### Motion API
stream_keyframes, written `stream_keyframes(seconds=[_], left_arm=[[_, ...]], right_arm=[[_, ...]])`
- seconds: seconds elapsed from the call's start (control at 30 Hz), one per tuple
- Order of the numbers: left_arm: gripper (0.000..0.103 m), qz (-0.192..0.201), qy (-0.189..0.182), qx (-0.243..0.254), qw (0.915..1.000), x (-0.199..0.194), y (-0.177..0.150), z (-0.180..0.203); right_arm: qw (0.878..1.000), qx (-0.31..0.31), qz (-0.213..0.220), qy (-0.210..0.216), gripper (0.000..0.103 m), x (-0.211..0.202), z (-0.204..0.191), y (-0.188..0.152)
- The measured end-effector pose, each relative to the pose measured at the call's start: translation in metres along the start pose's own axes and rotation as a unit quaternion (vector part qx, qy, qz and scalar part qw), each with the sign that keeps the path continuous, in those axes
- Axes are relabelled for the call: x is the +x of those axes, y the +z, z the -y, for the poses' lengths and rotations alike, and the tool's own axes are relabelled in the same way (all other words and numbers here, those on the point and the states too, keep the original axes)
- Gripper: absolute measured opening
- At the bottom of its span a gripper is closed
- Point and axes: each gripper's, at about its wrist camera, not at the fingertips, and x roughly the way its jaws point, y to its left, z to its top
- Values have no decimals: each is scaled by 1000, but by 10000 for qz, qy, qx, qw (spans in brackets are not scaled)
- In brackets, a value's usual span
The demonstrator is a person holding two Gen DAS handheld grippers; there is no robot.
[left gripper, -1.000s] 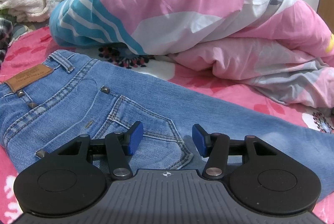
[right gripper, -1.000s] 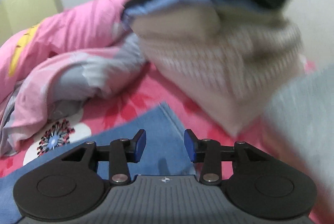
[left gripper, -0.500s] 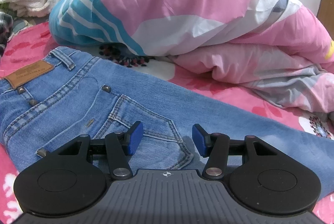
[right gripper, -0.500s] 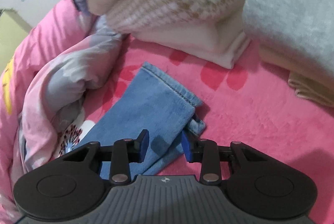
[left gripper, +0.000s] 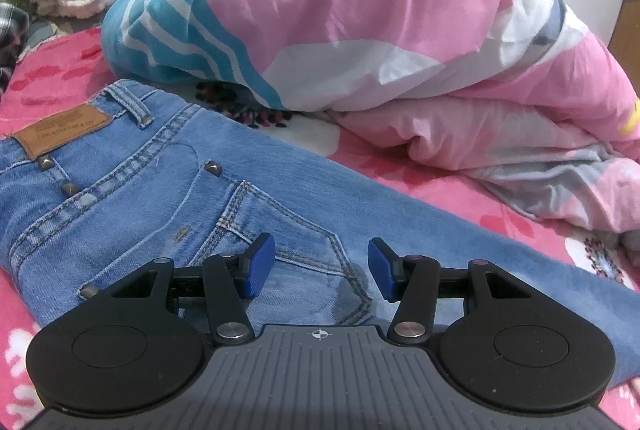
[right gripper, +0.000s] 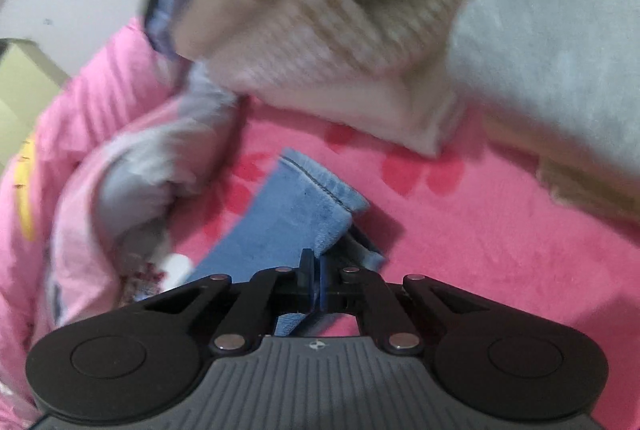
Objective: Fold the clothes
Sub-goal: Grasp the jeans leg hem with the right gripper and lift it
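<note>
Nearest us, our right gripper (right gripper: 314,276) has just closed, its 2 fingers pinching the edge of the jeans (right gripper: 280,230) close to the cuff (right gripper: 320,181), while our left gripper (left gripper: 318,268) hovers spread and empty over the back pocket (left gripper: 280,238) near the waistband. The jeans lie flat across the pink bedsheet (right gripper: 480,242). To fold well, we judge we should pin the seat with the left and check that both leg layers are caught before carrying the cuff toward the waistband, clear of the quilt (left gripper: 360,29) and stacked clothes (right gripper: 340,29) beyond.
</note>
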Motion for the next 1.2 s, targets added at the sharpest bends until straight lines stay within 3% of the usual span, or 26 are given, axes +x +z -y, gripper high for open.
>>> stream_keyframes(seconds=[0.1, 0.2, 0.23, 0.33, 0.43, 0.53, 0.6, 0.67, 0.7, 0.87, 1.03, 1.2], left_arm=[[52, 10, -32, -36, 10000, -3, 0, -2], [52, 24, -48, -138, 9999, -9, 1, -8], [52, 43, -61, -197, 9998, -11, 2, -9], [52, 128, -224, -287, 9993, -22, 4, -9], [52, 264, -539, -36, 9982, -39, 1, 4], [52, 527, -953, 449, 9930, -62, -7, 23], [52, 1030, -1182, 784, 9845, -80, -18, 38], [52, 1181, -1484, 1359, 9724, -90, -32, 53], [52, 1185, -1640, 1662, 9651, -93, -38, 61], [52, 735, -1814, 2648, 9442, -85, -69, 87], [52, 569, -1736, 3440, 9210, -81, -89, 97], [52, 506, -1518, 3701, 9151, -75, -100, 99]], right_arm=[[9994, 319, -79, -60, 4, 7, 9, -4], [9966, 822, 6, -79, 16, -7, 13, -11], [9971, 758, -33, 35, 22, -14, 6, -17], [9976, 554, -152, 387, 25, -33, -16, -37], [9901, 215, -844, 1103, 33, -35, -58, -77], [9692, -180, -1743, 1729, 34, -25, -104, -133], [9506, -404, -2290, 2055, 34, -14, -131, -170], [9313, -601, -2744, 2319, 35, -3, -154, -204], [9290, -645, -2816, 2312, 35, 2, -161, -214], [9226, -777, -3004, 2293, 39, 27, -191, -255], [9195, -790, -2897, 2535, 40, 29, -201, -268], [9043, -438, -2981, 3024, 35, 20, -189, -269]])
